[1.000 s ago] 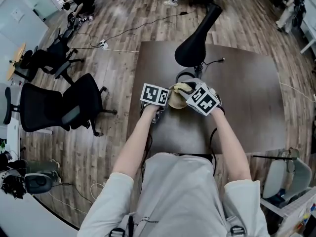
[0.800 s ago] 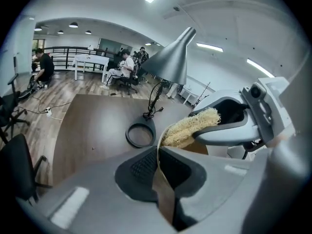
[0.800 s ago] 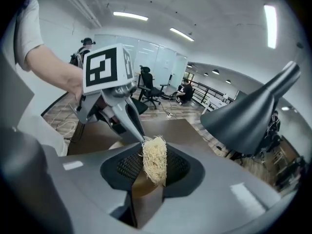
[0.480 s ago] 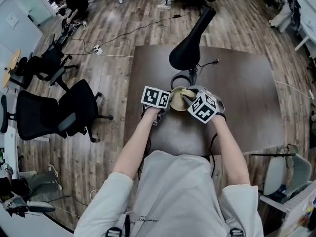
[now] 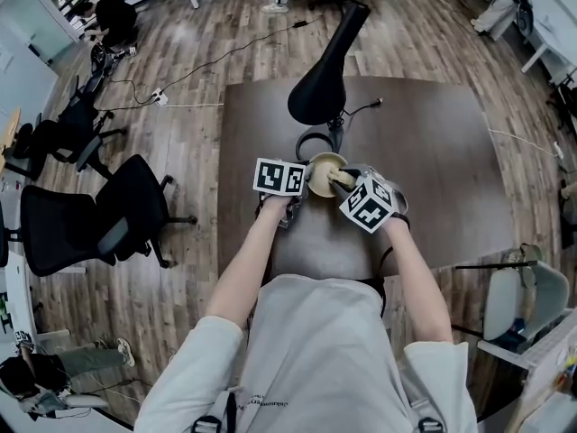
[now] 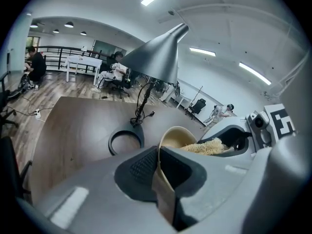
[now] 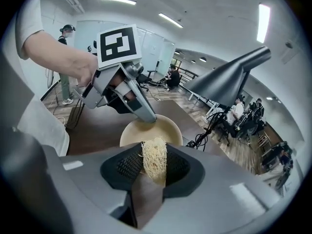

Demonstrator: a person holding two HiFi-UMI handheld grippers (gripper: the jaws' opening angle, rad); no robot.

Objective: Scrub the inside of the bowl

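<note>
2 grippers, both busy. The left gripper (image 6: 158,167) is clamped on the near-left rim of the bowl (image 6: 176,134), with the thin bowl wall pinched edge-on between its jaws. The right gripper (image 7: 153,168) is squeezed tight on a straw-coloured fibrous scrubber (image 7: 154,161), and from the head view that wad sits down inside the bowl on its right side, touching the inner wall.

The bowl itself is cream/tan and sits over the near middle of the dark brown table (image 5: 433,170), right between the 2 marker cubes (can't tell if its bottom is resting on the table or lifted a bit).

Just behind the bowl there's the black ring base (image 6: 126,141) of a desk lamp (image 5: 320,88). Its big dark shade leans over the table, and its cable (image 5: 365,106) trails off toward the back.

Further out it's wood-look flooring. A couple of black office chairs (image 5: 135,197) stand off to the left, and a few people are sitting way back in the room.
</note>
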